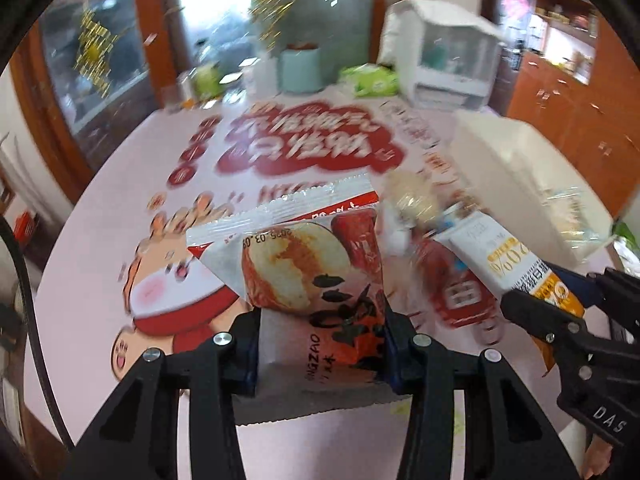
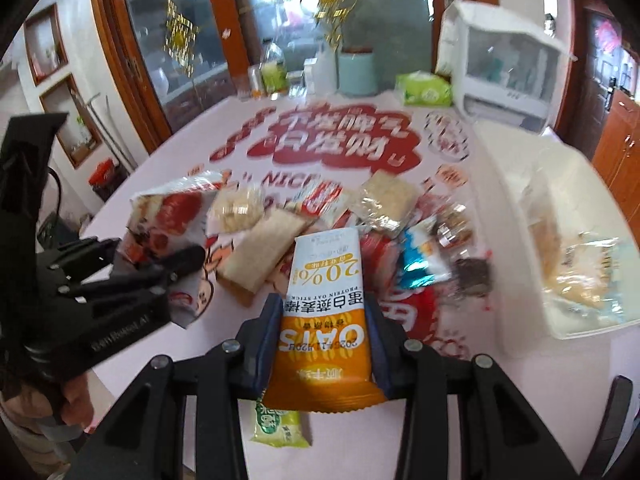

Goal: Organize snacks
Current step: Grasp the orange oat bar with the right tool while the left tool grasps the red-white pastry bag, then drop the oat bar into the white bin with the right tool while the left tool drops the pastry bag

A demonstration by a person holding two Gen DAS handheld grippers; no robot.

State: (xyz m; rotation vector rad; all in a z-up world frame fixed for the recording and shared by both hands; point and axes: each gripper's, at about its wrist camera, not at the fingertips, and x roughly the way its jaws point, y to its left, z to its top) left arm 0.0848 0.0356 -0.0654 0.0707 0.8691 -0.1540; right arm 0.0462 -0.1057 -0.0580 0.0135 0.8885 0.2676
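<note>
In the left wrist view, the left gripper [image 1: 320, 344] was clamped on a red-date cake packet [image 1: 304, 276], its pads pressing both sides of the wrapper, which stood up off the table [image 1: 100, 240] at the centre of the picture. At about three o'clock the right gripper [image 1: 560, 308] came in from the edge, closed on a white-and-orange oat bar [image 1: 504, 264]. Between the two, toward one o'clock from the cake packet, a blurred heap of loose snacks [image 1: 416, 216] lay on the printed cloth. A white bin [image 1: 520, 176] stood at two o'clock, with clear wrappers showing at its near end, so some snacks seemed to be inside already.

In the right wrist view, the oat bar [image 2: 328, 304] sat pinched between the right gripper's [image 2: 326, 344] pads at six o'clock, lifted clear of the cloth. A small green packet [image 2: 280, 424] lay beneath it at the bottom edge. The left gripper [image 2: 160, 276] showed at nine o'clock with the cake packet [image 2: 168, 216] in its grip. The pile [image 2: 360, 216] of wrapped crackers, bars and foil packets spread across the middle, from ten to three o'clock. The bin [image 2: 532, 184] at three o'clock held pale packets at its near end.

By my judgement the sorting was partway: two snacks were in hand, a few were binned, and most of the heap was not yet moved.
</note>
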